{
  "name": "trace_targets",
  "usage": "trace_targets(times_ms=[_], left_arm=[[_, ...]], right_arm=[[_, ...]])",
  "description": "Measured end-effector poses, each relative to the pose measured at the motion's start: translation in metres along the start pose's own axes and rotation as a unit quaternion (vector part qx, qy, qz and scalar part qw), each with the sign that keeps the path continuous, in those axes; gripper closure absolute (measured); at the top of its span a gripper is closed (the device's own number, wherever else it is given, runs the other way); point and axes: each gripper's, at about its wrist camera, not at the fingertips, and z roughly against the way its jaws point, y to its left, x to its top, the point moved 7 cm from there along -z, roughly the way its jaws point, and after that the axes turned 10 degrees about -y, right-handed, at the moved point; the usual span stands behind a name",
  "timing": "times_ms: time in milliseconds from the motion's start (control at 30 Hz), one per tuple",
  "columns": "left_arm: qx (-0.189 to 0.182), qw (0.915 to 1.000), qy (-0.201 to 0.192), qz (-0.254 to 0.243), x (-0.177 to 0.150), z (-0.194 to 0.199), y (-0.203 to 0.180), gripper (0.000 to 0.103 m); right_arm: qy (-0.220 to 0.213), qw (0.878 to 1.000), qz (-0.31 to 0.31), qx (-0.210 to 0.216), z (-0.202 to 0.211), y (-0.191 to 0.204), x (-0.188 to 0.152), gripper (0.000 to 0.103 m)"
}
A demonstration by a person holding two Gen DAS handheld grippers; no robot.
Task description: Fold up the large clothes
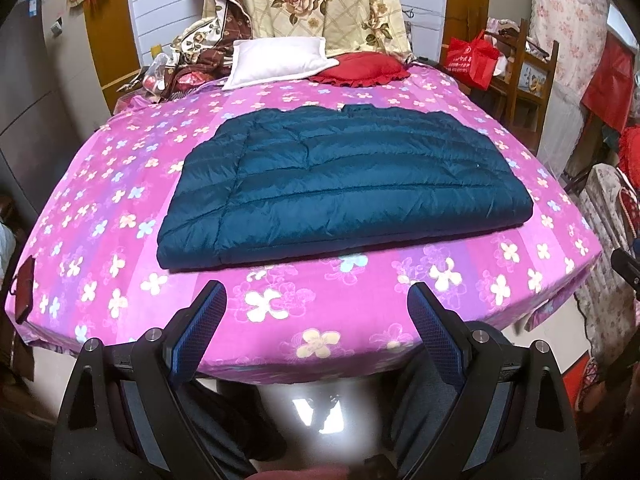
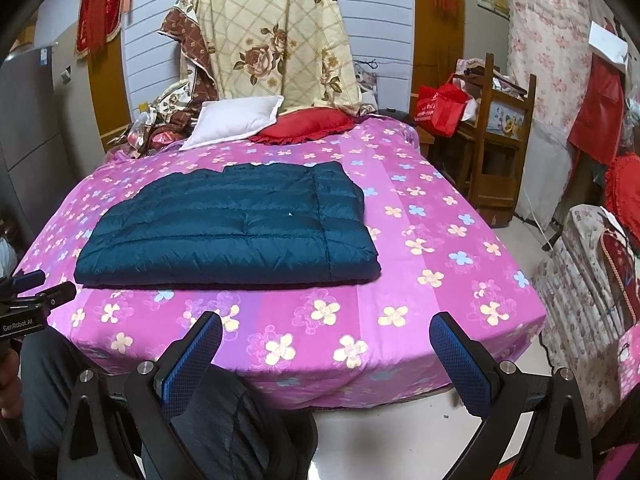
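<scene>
The left wrist view shows a dark red flat thing (image 1: 23, 288) at the left edge of the bed (image 1: 120, 184), perhaps a wallet or phone case, though it is too small to tell; the right wrist view does not show it. The right wrist view alone catches the left gripper (image 2: 42, 286) from the side at its left border, over the near left corner of the bed, and a person's dark trouser leg (image 2: 224, 420) below. In the left wrist view the left gripper (image 1: 316, 304) hangs over the near edge of the bed with its jaws wide apart and nothing between them; the right gripper (image 2: 326, 334) likewise has its jaws spread and empty, near the foot of the bed. The teal quilted jacket (image 1: 344, 188) lies folded flat in the middle of the bed, well apart from both grippers. Its long axis runs across the bed from side to side, with the collar edge toward the pillows and a thick folded edge toward the cameras. Behind it a white pillow (image 1: 276, 62) and a red frilled cushion (image 1: 360, 68) lie touching each other at the head. A red shopping bag (image 2: 440, 108) stands on wooden furniture to the right of the bed; what it holds cannot be seen.
</scene>
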Motion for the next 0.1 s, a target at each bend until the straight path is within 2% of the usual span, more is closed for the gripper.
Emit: trace_targets(times_ms=[100], left_arm=[[0.006, 0.9998, -0.014, -0.010, 0.0020, 0.0034, -0.0023, 0.011]], right_arm=[[-0.001, 1.000, 0.001, 0.000, 0.0002, 0.0013, 0.0010, 0.000]])
